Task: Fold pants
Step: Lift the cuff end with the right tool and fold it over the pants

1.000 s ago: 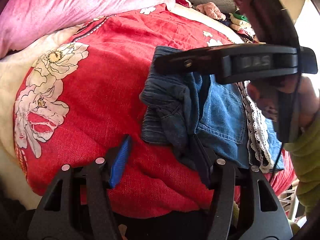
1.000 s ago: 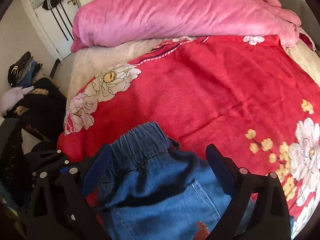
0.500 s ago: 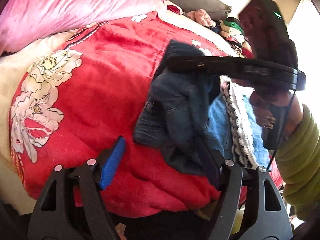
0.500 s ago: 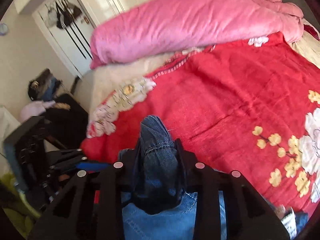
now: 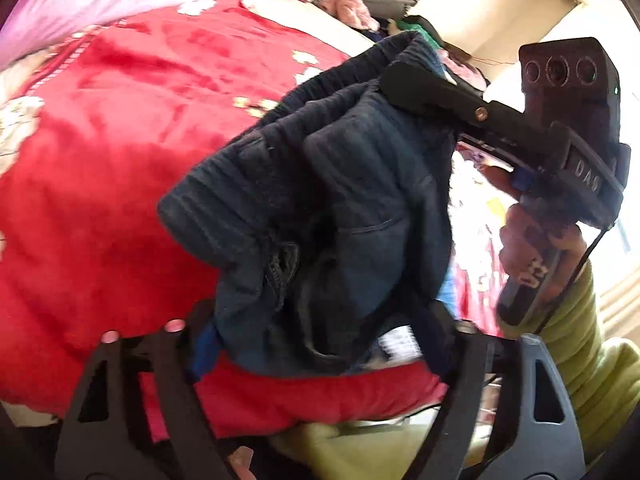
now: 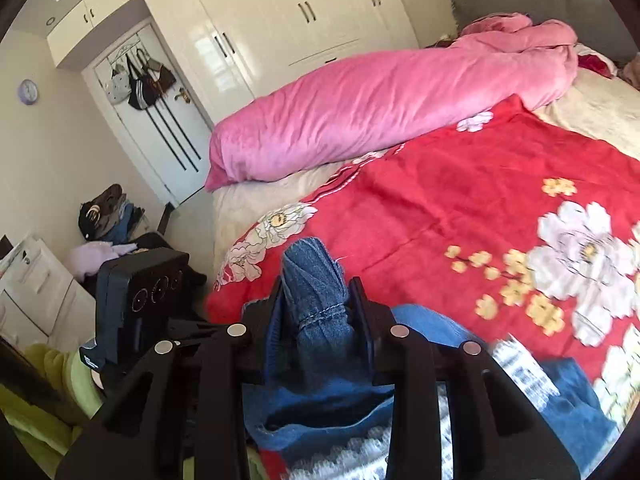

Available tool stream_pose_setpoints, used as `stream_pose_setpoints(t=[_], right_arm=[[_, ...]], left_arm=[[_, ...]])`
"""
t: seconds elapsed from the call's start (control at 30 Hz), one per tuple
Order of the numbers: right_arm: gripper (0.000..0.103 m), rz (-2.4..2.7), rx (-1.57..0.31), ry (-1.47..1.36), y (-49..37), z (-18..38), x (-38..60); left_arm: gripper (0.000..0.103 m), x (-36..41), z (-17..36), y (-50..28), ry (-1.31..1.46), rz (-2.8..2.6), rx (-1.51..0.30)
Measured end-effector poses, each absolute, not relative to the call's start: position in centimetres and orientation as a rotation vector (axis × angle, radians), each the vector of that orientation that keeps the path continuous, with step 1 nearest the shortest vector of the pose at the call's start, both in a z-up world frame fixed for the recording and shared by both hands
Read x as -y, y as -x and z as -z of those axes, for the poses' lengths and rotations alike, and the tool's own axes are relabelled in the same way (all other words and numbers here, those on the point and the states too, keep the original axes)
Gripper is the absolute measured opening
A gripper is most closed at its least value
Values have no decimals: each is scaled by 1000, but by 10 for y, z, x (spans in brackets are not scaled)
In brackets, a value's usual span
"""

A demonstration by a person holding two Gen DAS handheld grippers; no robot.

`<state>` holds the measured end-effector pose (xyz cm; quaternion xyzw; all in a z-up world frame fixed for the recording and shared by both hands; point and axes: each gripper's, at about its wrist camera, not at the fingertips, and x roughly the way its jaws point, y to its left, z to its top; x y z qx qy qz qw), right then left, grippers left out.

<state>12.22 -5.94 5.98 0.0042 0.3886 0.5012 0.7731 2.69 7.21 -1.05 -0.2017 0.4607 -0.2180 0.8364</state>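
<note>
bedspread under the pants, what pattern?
Red bedspread with large white and small yellow flowers; clearest in the right wrist view.

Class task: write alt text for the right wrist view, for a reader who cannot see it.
The right claw is shut on a bunched fold of jeans above a red floral blanket. A pink duvet lies behind.

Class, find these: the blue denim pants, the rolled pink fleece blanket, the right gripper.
blue denim pants [image 6: 316, 276], right wrist view, bunched waistband.
rolled pink fleece blanket [image 6: 380, 108], right wrist view, middle.
right gripper [image 6: 318, 300], right wrist view, between fingertips.
</note>
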Motion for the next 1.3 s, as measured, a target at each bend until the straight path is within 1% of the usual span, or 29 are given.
stream_pose_setpoints(t=[0.13,0.23,0.33,0.47,0.57,0.6,0.67,0.73,0.8,0.9,0.93,0.97,1.03,1.13,1.2,1.27,1.3], right_arm=[[30,-1041,-827,-43,-121,-63,90],[30,-1010,-818,-59,-117,-64,112],[35,-969,-809,-77,-113,-65,136],[52,-850,-804,-150,-107,-58,181],[61,-763,-846,-221,-102,-45,209],[63,-739,-870,-251,-100,-37,217],[71,-709,-913,-305,-96,-23,228],[76,-669,-950,-336,-92,-12,233],[78,-637,-975,-337,-90,-4,233],[77,-627,-1042,-295,-93,11,218],[48,-650,-1051,-276,-93,14,214],[36,-670,-1038,-251,-92,13,209],[30,-721,-979,-251,-89,1,204],[30,-726,-912,-230,-87,-12,207],[30,-649,-959,-181,-92,-2,210],[34,-598,-1008,-151,-94,12,213],[38,-586,-1023,-167,-94,18,217]], left_arm=[[58,-45,1,-29,373,496,-968],[57,-27,-3,-30,341,532,-966],[57,-9,-3,-29,303,567,-964],[57,14,5,-26,231,641,-974],[57,31,13,-23,149,680,-991],[58,37,17,-17,119,696,-1000],[62,48,23,-12,68,704,-1010],[64,55,24,-5,27,698,-1000],[66,58,24,-3,8,694,-997],[66,63,23,-6,7,688,-998],[66,64,22,-6,8,685,-998],[66,66,21,-4,9,684,-996],[67,70,17,-1,6,689,-989],[68,73,17,3,-11,681,-978],[69,73,18,3,-16,678,-976],[69,73,19,3,-12,683,-979],[69,72,18,4,-11,684,-979]])
